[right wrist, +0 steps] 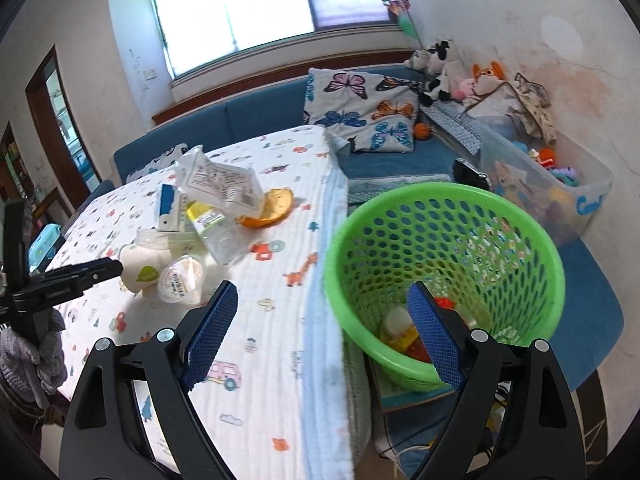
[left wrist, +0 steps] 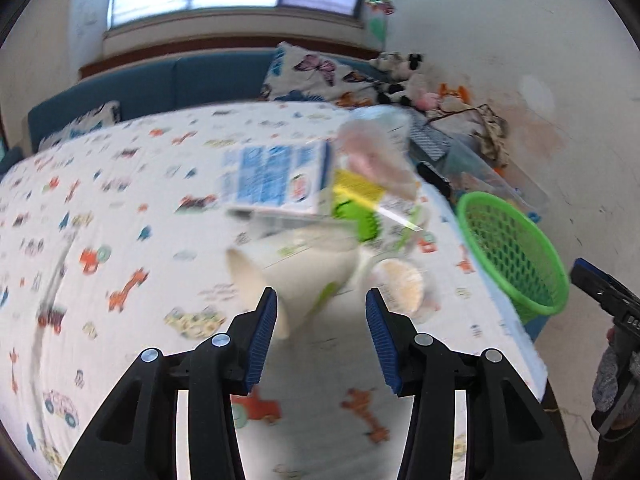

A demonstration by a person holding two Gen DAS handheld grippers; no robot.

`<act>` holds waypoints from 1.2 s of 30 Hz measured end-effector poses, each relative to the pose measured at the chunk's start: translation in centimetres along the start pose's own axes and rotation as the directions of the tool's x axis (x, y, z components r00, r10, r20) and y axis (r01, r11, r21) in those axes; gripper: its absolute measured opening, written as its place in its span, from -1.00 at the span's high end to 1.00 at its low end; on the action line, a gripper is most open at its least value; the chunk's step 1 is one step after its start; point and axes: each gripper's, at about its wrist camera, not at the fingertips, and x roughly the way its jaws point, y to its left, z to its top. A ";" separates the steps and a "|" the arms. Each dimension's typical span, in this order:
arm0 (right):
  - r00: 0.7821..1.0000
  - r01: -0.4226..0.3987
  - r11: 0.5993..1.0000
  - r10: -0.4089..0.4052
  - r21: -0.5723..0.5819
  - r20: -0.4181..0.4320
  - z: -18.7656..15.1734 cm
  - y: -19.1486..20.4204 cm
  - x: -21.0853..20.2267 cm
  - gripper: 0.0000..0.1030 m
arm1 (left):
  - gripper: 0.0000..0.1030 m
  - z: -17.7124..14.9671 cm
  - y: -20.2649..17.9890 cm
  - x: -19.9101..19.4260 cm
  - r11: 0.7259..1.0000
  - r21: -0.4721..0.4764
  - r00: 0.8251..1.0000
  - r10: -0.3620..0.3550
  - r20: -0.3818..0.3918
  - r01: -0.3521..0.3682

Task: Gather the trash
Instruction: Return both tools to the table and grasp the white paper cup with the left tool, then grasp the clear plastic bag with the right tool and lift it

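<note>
A pile of trash lies on the table: a white paper cup (left wrist: 296,268) on its side, a blue-and-white carton (left wrist: 276,178), a small lidded plastic cup (left wrist: 400,284), a clear wrapper (right wrist: 218,182), a plastic bottle (right wrist: 214,232) and an orange peel (right wrist: 272,206). My left gripper (left wrist: 322,312) is open, just in front of the paper cup. My right gripper (right wrist: 320,304) is open and empty, over the table edge beside the green basket (right wrist: 440,248). The basket holds some trash (right wrist: 404,332). The left wrist view is blurred.
The table (right wrist: 280,360) has a white cloth with a vehicle print. The green basket (left wrist: 516,252) stands off its right edge on a low blue seat. A blue sofa with a butterfly pillow (right wrist: 364,114), plush toys and a clear toy bin (right wrist: 560,196) lie behind.
</note>
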 end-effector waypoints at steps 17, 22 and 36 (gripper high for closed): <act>0.999 -0.028 0.999 0.028 -0.041 -0.022 0.5 2.6 1.2 -0.68 | 0.34 0.3 2.3 4.4 0.989 -0.080 0.990 -0.129 -0.053 0.124; 0.999 -0.032 0.998 0.031 -0.049 -0.028 0.7 3.0 1.5 -0.68 | 0.53 0.3 2.0 4.8 0.983 -0.071 0.984 -0.173 -0.049 0.169; 0.995 -0.094 0.991 0.090 -0.091 -0.044 2.0 6.2 3.4 -0.68 | 0.93 -1.4 1.3 1.4 0.983 -0.027 0.982 -0.185 -0.031 0.184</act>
